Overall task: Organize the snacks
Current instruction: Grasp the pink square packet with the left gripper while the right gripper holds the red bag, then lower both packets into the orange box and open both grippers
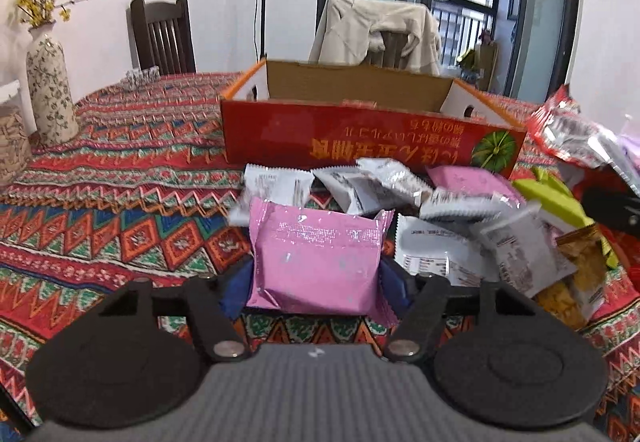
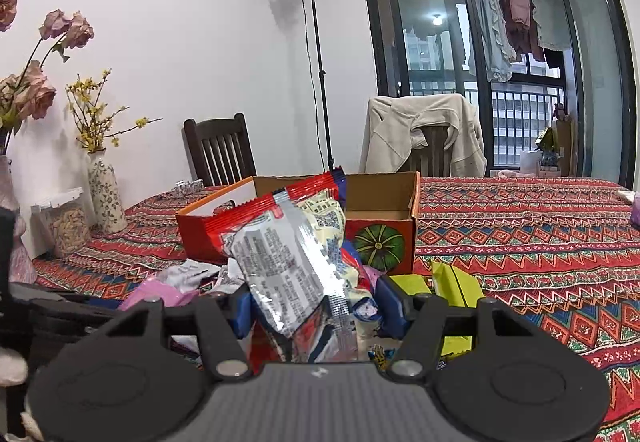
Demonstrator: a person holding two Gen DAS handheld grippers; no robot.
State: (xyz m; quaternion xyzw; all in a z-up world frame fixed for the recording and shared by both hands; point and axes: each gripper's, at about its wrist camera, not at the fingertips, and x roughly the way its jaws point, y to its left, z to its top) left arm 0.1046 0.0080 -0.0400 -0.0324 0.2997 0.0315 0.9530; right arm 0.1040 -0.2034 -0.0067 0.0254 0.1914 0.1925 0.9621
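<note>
The left gripper (image 1: pixel 316 278) has its jaws clenched on a pink packet (image 1: pixel 316 262), the blue pads pressing its two sides, and the packet is lifted a little off the surface (image 1: pixel 120 201). Just beyond it lies a loose pile of snacks (image 1: pixel 420 197): grey and white packets, another pink one, a green pack to the right and a bag of yellow crisps (image 1: pixel 580 282) near the right edge. The pile runs right up to the near wall of the red box (image 1: pixel 360 137), touching it or nearly so. The box is open on top, its cardboard inside mostly bare from this side, with room to spare. To the left of the box and pile the patterned cloth is open a long way, as far as the vase (image 1: pixel 50 81) near the surface's left edge. The right gripper (image 2: pixel 316 306) is grasping a bunch of packets: a red-and-silver packet (image 2: pixel 280 262) stands up between the jaws with a cream one behind it, both blocking the middle of that view. Behind them is the box (image 2: pixel 384 234), its right corner with the green melon picture showing. A green pack (image 2: pixel 456 282) lies just right of the jaws. Right of the box the cloth stretches clear to the far edge. Two chairs stand behind the surface, one draped with a beige jacket (image 2: pixel 424 133).
</note>
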